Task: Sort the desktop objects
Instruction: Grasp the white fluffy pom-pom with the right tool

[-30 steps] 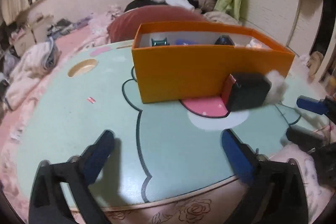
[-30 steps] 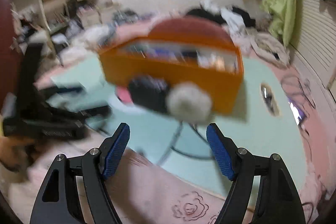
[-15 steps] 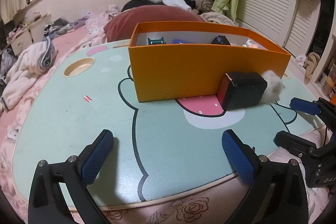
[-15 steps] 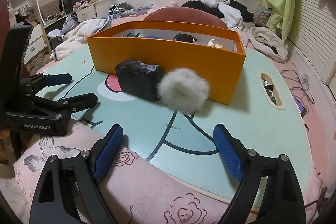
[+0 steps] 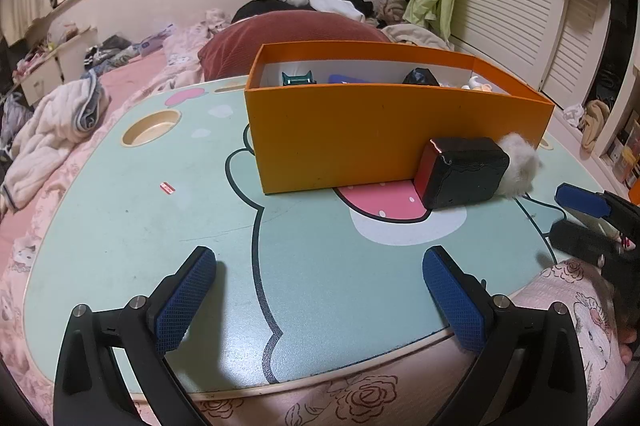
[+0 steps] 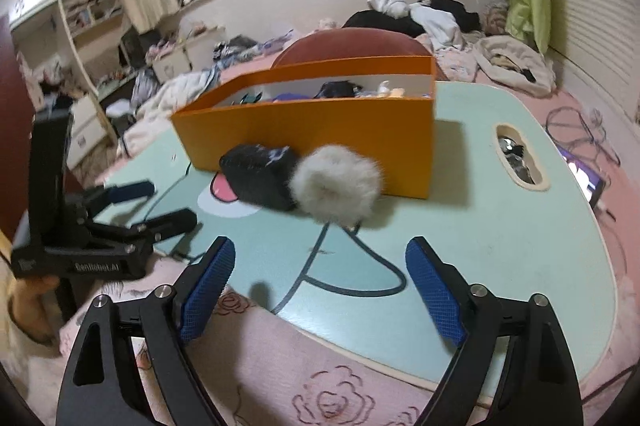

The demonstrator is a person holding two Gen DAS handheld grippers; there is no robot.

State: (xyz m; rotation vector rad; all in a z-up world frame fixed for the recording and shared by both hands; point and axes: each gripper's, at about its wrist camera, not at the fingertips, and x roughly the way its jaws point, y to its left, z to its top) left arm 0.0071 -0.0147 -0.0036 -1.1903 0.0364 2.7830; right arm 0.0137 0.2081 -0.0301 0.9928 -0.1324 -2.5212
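An orange box (image 5: 360, 130) (image 6: 320, 122) stands on the mint cartoon table (image 5: 140, 206) with several small items inside. Against its front wall lie a black pouch with a red side (image 5: 464, 174) (image 6: 260, 178) and a grey fluffy pompom (image 5: 520, 166) (image 6: 336, 186), touching each other. My left gripper (image 5: 320, 258) (image 6: 170, 202) hovers open over the table's near edge, nothing between its fingers. My right gripper (image 6: 320, 246) (image 5: 560, 210) points at the pompom from short of it; its jaws are wide and closing, with nothing between them.
A round cup recess (image 5: 150, 133) and a small red-and-white scrap (image 5: 168, 187) mark the table's left part. An oval slot (image 6: 518, 162) holding small things sits at the right. A red cushion (image 5: 288, 34), rumpled bedding and clothes surround the table.
The right view has sunk toward the table's near edge and rolled slightly, with its fingers wider than a second ago. The left view, box, pouch and pompom stay put.
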